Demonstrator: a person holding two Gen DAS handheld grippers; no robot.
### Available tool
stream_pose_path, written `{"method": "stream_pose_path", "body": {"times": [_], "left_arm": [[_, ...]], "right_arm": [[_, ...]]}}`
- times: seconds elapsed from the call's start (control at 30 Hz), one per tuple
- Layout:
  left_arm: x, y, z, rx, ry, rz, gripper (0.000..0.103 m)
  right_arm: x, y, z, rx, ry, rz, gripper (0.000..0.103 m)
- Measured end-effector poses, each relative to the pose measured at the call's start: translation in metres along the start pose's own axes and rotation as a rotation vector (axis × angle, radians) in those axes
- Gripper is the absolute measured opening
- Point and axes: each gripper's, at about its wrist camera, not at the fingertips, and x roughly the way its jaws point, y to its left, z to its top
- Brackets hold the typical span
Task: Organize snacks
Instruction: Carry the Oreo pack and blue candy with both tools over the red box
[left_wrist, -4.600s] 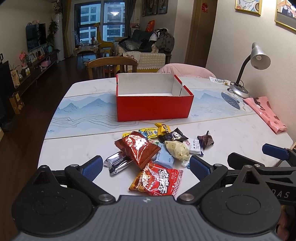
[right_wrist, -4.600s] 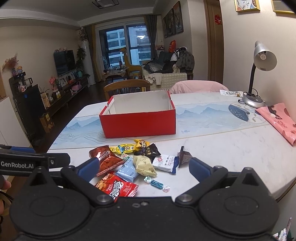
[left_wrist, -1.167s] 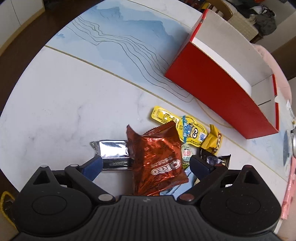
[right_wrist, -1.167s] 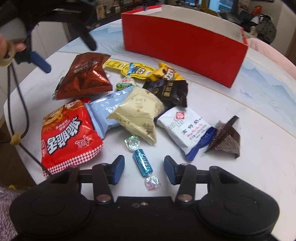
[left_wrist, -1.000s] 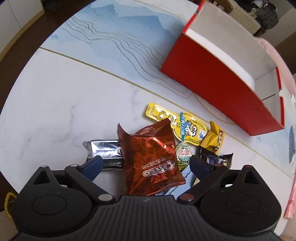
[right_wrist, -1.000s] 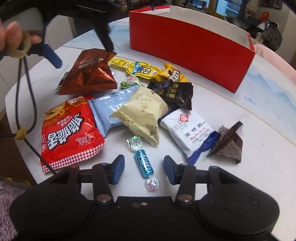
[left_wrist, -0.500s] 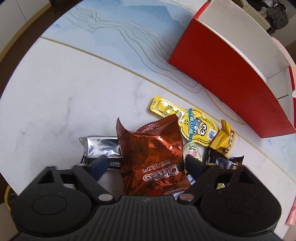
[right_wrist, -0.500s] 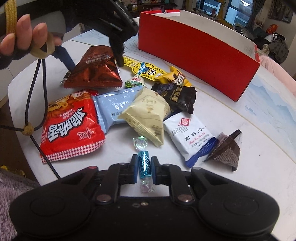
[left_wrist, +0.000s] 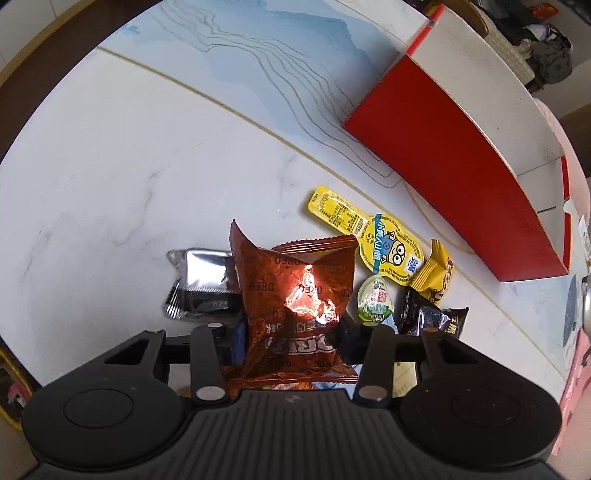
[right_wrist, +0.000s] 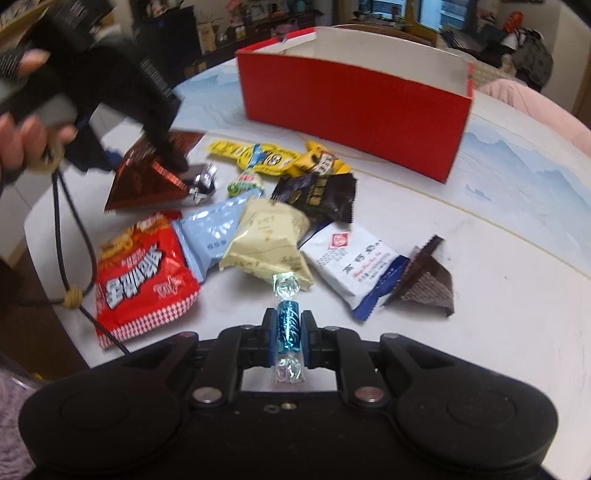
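Observation:
A pile of snacks lies on the white marble table (left_wrist: 110, 155) in front of an open red box (left_wrist: 443, 177). In the left wrist view the jaws of my left gripper (left_wrist: 291, 332) are closing on a brown Oreo packet (left_wrist: 295, 280), whose sides are squeezed and crumpled between the pads. The right wrist view shows that packet (right_wrist: 144, 181) tilted up under the left gripper (right_wrist: 162, 147). My right gripper (right_wrist: 289, 332) is shut on a small blue wrapped candy (right_wrist: 289, 325), held a little above the table. The red box (right_wrist: 351, 96) stands behind the pile.
Around the Oreo packet lie a silver packet (left_wrist: 203, 280), a yellow sachet (left_wrist: 369, 229) and a green jelly cup (left_wrist: 375, 299). A red snack bag (right_wrist: 144, 277), cream packet (right_wrist: 269, 236), white packet (right_wrist: 351, 262) and brown triangular packet (right_wrist: 424, 280) lie nearer. A person's hand (right_wrist: 22, 122) holds the left gripper.
The left jaws have closed in from wide open onto the Oreo packet, crumpling it. The right jaws have shut on the blue candy and lifted it slightly.

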Motion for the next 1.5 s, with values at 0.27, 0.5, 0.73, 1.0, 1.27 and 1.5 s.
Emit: {"method": "stream_pose_path", "body": {"times": [0.27, 0.5, 0.73, 1.0, 1.27, 1.5], "left_arm": [[-0.042, 0.002, -0.007, 0.026, -0.018, -0.11, 0.044], [-0.081, -0.026, -0.008, 0.129, -0.107, -0.137, 0.044], [-0.1, -0.059, 0.002, 0.201, -0.16, -0.138, 0.044], [-0.105, -0.1, 0.039, 0.293, -0.187, -0.112, 0.044], [-0.09, -0.138, 0.086, 0.402, -0.19, -0.09, 0.044], [-0.066, -0.167, 0.128, 0.462, -0.177, -0.086, 0.044]], "right_arm": [[-0.033, -0.016, 0.023, 0.062, -0.095, 0.044, 0.01], [-0.055, -0.033, 0.056, 0.109, -0.189, 0.066, 0.011], [-0.063, -0.055, 0.1, 0.13, -0.25, 0.074, 0.011], [-0.05, -0.073, 0.15, 0.158, -0.291, 0.052, 0.011], [-0.02, -0.083, 0.191, 0.201, -0.287, -0.01, 0.011], [0.02, -0.087, 0.212, 0.233, -0.225, -0.094, 0.011]]}}
